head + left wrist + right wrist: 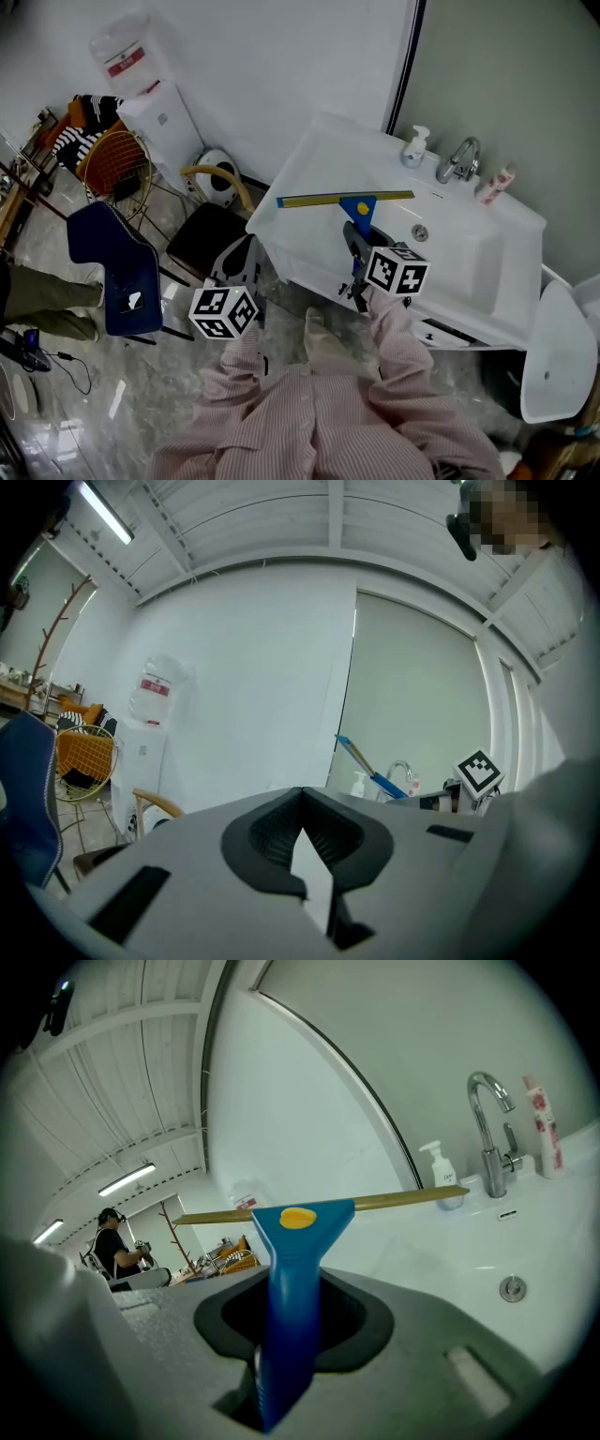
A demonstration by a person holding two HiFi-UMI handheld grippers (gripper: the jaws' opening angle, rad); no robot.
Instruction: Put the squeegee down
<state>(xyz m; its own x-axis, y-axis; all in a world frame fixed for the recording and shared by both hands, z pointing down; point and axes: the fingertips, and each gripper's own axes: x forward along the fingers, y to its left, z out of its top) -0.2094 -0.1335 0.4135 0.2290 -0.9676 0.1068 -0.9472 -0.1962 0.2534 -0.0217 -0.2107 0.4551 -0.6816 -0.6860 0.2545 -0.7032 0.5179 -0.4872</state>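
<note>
The right gripper (355, 246) clamps the squeegee (347, 200) by its blue handle over the white washbasin (469, 258), while the left gripper (301, 803) has its jaws together and empty.

The squeegee (289, 1262) has a blue plastic handle that widens into a triangular head marked with a yellow oval, and a long, thin olive-yellow blade bar (345, 199) set across that head. Its handle is clamped between the jaws of the right gripper (284, 1349), with the head pointing away from the person. The bar lies roughly level, over the flat left part of the white washbasin (309, 159), and appears raised above the surface rather than resting on it.
</note>
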